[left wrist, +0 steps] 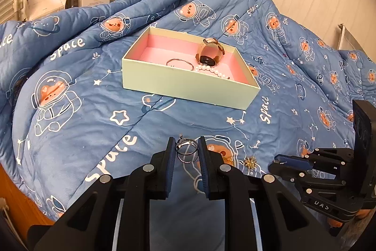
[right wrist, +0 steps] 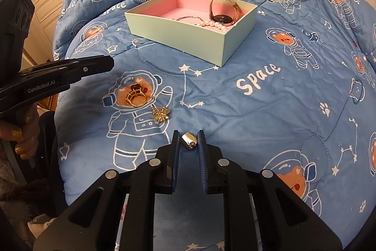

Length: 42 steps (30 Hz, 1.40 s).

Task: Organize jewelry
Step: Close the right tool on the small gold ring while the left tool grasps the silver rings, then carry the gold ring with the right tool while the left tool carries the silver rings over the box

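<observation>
A silver ring [left wrist: 186, 149] is pinched between the fingers of the left hand-held gripper [left wrist: 187, 152], low over the blue quilt [left wrist: 82, 114]. A small gold bead-like piece [right wrist: 189, 141] is pinched by the right hand-held gripper [right wrist: 189, 142]. Ahead of both, a pale green box [right wrist: 188, 35] with pink lining is seen, in which a watch [right wrist: 222, 9], a pearl strand [right wrist: 211, 24] and a bangle [left wrist: 179, 64] are held. Ahead-left of the right hand-held gripper, a gold ring [right wrist: 135, 95] and a gold star-shaped brooch [right wrist: 161, 115] are left on the quilt.
</observation>
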Motion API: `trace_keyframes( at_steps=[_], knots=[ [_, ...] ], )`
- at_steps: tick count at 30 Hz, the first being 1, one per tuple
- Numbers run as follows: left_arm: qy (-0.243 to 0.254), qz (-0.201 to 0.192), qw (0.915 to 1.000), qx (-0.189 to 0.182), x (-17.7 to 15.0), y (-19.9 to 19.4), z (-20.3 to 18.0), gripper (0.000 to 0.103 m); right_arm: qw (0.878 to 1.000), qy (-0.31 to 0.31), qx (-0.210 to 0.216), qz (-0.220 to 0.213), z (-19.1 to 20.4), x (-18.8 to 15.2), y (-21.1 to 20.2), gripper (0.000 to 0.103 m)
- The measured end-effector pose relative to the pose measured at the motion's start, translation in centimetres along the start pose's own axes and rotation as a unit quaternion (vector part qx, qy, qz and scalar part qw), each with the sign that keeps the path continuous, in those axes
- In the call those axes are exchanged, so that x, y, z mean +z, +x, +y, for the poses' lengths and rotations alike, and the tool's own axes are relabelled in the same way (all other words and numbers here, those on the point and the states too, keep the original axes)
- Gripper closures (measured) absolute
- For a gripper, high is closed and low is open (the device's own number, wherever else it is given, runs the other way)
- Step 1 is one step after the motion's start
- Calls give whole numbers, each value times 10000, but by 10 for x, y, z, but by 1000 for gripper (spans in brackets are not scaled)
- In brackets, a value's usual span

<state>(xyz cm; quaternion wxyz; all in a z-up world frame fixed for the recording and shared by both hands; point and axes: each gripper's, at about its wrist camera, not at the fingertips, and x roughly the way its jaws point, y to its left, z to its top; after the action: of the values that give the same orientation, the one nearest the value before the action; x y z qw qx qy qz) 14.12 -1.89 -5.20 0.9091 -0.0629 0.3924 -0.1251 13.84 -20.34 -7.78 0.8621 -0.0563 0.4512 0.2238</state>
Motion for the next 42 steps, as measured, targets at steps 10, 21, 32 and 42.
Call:
trace_keyframes(
  at_steps=[10,21,32,42],
  knots=[
    [-11,-82,10000,-10,3,-6,0,84,9997,15,218,-116,7,16,-8,87],
    [37,-175,9998,-41,16,-8,1,84,9985,-222,318,-376,18,49,-12,87],
    [289,-310,9991,-24,51,-2,1,84,9975,-295,356,-529,13,88,-6,87],
    [322,-153,9994,-41,94,27,9,84,9981,-29,333,-514,-7,131,15,87]
  ],
)
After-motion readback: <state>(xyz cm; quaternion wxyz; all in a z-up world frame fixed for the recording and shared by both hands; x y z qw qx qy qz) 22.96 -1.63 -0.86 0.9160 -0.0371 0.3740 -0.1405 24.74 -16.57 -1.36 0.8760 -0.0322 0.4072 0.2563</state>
